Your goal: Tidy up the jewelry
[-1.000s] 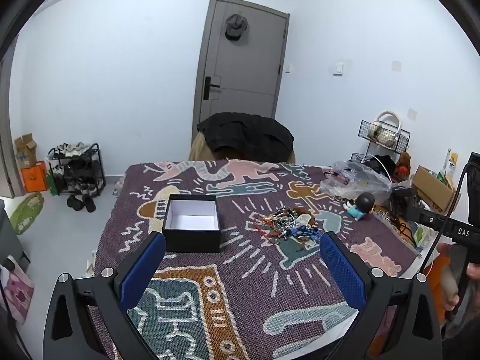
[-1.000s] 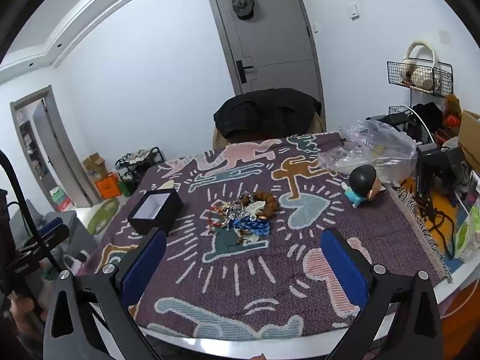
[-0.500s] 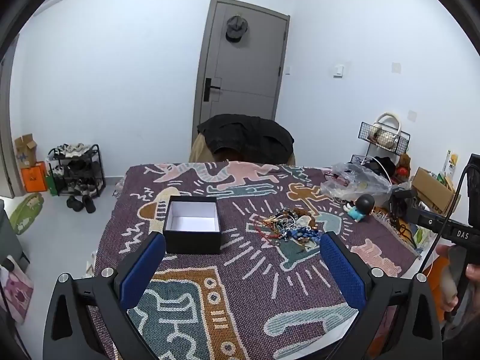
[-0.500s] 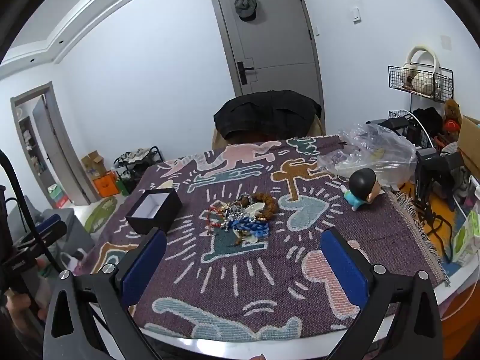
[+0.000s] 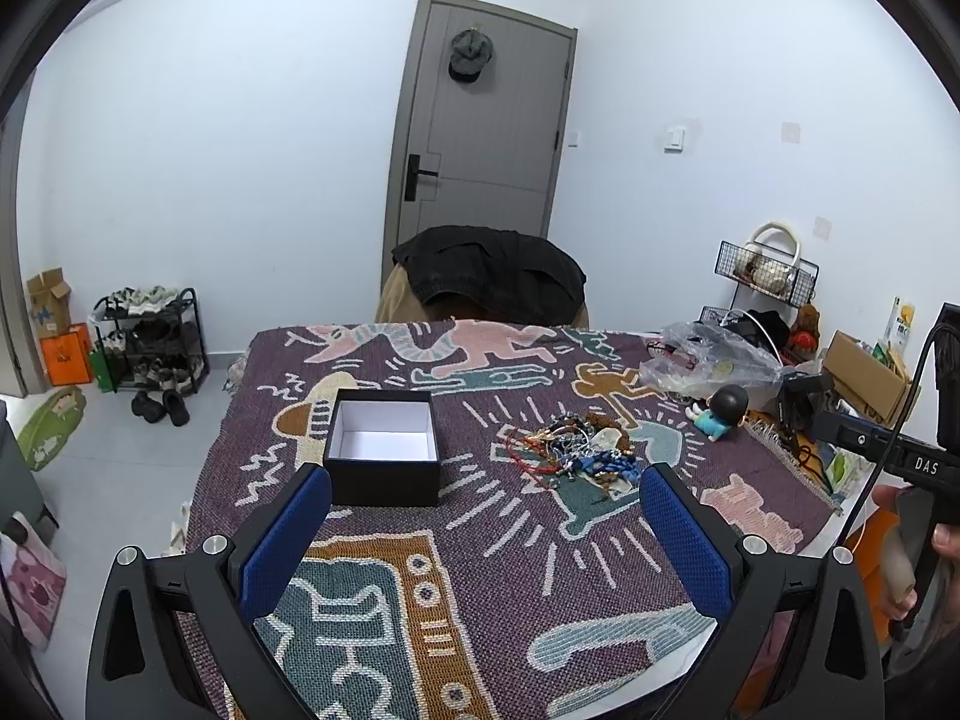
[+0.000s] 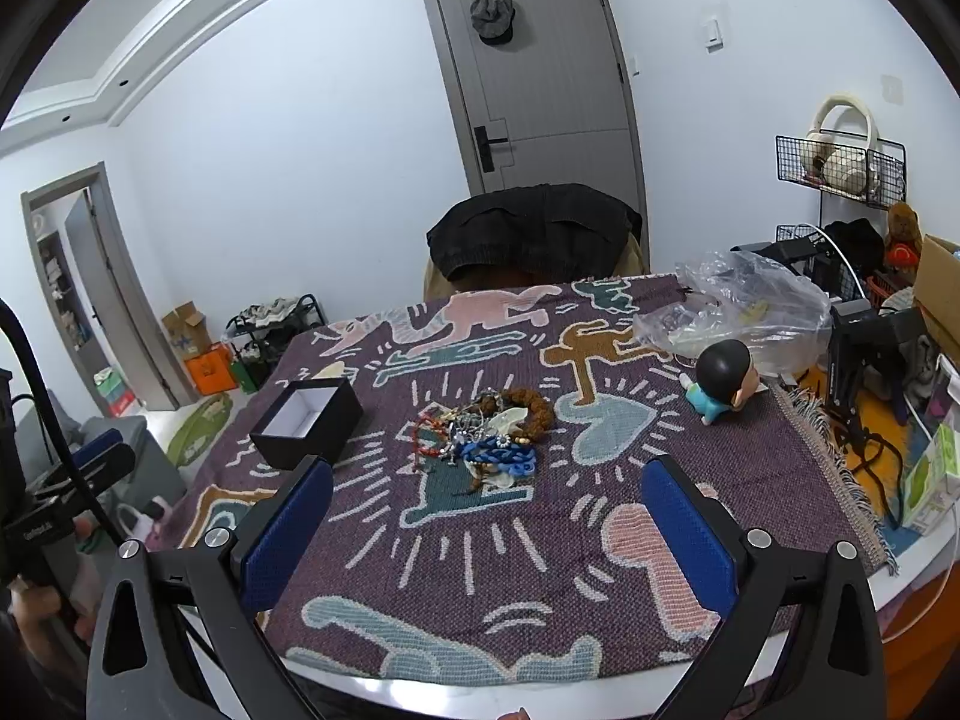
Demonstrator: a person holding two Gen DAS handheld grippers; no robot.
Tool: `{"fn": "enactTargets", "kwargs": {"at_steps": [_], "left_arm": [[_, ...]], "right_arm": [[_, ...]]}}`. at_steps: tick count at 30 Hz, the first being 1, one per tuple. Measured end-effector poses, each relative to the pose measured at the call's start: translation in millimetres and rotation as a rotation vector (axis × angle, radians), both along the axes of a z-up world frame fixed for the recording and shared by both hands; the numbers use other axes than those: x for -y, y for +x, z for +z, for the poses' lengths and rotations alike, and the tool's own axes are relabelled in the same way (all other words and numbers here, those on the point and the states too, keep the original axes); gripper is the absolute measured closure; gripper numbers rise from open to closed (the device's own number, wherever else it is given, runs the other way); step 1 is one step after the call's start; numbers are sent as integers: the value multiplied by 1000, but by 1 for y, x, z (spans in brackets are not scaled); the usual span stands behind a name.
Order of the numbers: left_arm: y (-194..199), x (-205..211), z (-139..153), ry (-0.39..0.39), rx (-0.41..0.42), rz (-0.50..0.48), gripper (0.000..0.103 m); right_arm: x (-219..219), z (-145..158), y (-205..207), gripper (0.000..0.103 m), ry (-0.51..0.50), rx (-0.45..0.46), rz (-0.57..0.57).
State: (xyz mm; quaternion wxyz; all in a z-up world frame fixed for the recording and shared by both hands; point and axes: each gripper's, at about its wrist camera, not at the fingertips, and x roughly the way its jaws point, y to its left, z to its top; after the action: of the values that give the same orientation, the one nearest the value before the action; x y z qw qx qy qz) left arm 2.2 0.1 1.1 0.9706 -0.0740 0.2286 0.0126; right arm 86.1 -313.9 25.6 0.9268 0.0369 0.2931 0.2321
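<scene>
Both cameras have drifted slightly; table contents unmoved. Left gripper (image 5: 485, 531) and right gripper (image 6: 487, 522): jaws apart, empty. Open black cardboard box (image 5: 382, 445) holds nothing; tangled pile of beaded jewelry (image 6: 485, 433) remains unsorted on patterned woven blanket (image 6: 690, 468).

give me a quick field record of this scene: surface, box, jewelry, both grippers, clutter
surface: patterned blanket over a table
box: black box, open, white inside, nothing visible in it
jewelry: tangled pile right of the box, apart from it, none sorted yet
left gripper: jaws wide open, holding nothing
right gripper: jaws wide open, holding nothing
clutter: figurine and plastic bag at the far right
</scene>
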Motion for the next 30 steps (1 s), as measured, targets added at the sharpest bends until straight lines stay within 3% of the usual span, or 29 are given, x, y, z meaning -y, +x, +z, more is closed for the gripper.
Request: {"fn": "enactTargets", "kwargs": {"at_steps": [30], "left_arm": [[0, 2, -3, -8, 9, -8, 0]], "right_arm": [[6, -1, 1, 0, 21, 11, -5]]}}
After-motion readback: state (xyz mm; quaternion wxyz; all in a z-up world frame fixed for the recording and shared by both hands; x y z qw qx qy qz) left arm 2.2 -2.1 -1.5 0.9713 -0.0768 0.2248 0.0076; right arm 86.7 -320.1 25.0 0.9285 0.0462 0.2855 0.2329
